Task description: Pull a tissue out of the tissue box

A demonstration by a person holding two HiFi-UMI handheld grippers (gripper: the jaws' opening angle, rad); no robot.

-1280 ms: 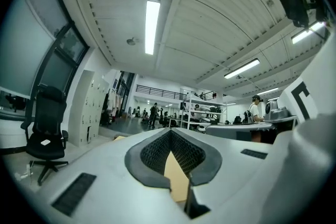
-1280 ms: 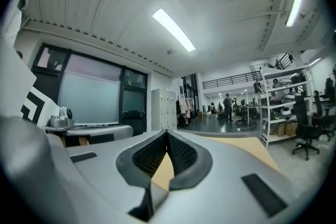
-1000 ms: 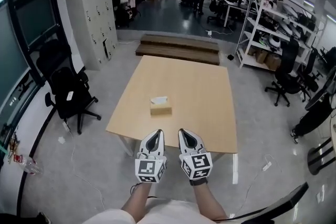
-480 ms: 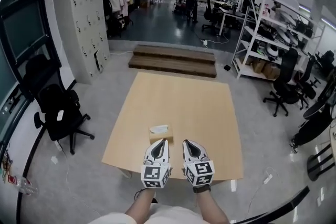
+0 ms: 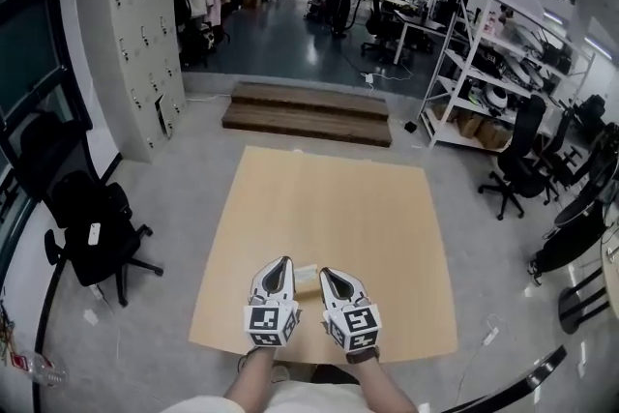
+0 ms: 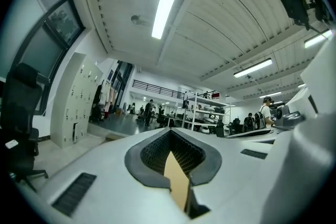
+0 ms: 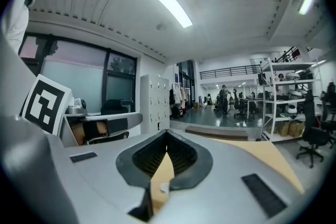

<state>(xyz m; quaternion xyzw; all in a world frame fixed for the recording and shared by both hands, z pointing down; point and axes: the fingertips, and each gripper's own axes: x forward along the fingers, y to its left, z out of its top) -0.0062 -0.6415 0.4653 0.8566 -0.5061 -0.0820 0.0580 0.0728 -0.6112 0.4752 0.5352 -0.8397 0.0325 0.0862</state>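
Your left hand-held gripper (image 5: 279, 268) is closed tip to tip with nothing in it, sitting over the near end of the counter (image 5: 338, 208) from the head view. The tissue box (image 5: 307, 278) is right between your two grippers, close to the counter's front edge and mostly hidden by them. Your right hand-held gripper (image 5: 329, 278) is the same deal: jaws together, empty, just beside the box.
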